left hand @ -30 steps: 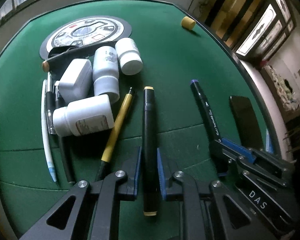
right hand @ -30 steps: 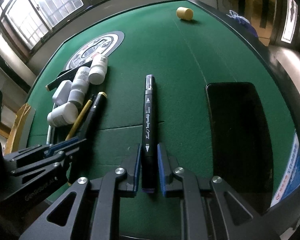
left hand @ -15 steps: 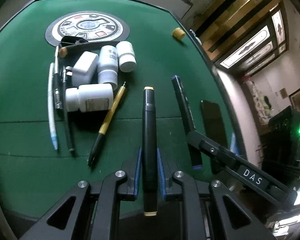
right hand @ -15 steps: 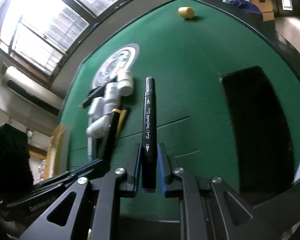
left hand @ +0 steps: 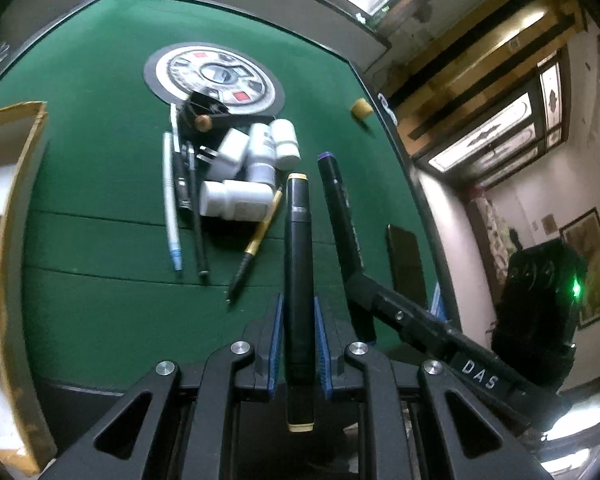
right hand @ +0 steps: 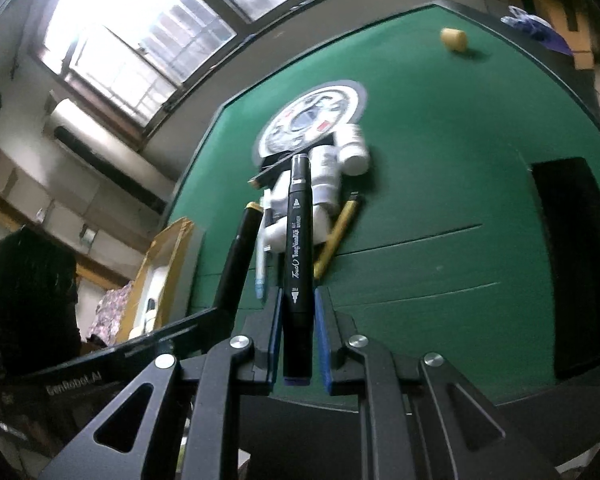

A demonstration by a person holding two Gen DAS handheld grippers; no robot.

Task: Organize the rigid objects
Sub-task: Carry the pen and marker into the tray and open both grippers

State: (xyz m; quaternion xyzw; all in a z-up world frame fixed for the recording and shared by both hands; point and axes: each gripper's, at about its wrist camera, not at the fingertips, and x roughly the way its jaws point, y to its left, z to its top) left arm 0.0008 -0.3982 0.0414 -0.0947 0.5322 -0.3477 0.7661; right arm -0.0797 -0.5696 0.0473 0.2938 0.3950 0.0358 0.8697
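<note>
My left gripper (left hand: 298, 312) is shut on a black marker with yellow end caps (left hand: 298, 248), held in the air above the green table. My right gripper (right hand: 298, 308) is shut on a black marker with a purple cap (right hand: 298, 232), also lifted; that marker shows in the left wrist view (left hand: 340, 216) to the right. On the table lies a pile of white bottles (left hand: 236, 200), a white plug adapter (left hand: 230, 152), a yellow pen (left hand: 256, 240), a white pen (left hand: 170, 208) and dark pens (left hand: 196, 220).
A round printed disc (left hand: 216, 76) lies at the far middle of the table. A yellow cap (left hand: 360, 109) sits near the far right edge. A black phone (right hand: 576, 264) lies at the right. A cardboard box (left hand: 16, 216) stands at the left edge.
Both grippers have lifted and pulled back from the table, each with its marker. The cardboard box has come into the left wrist view.
</note>
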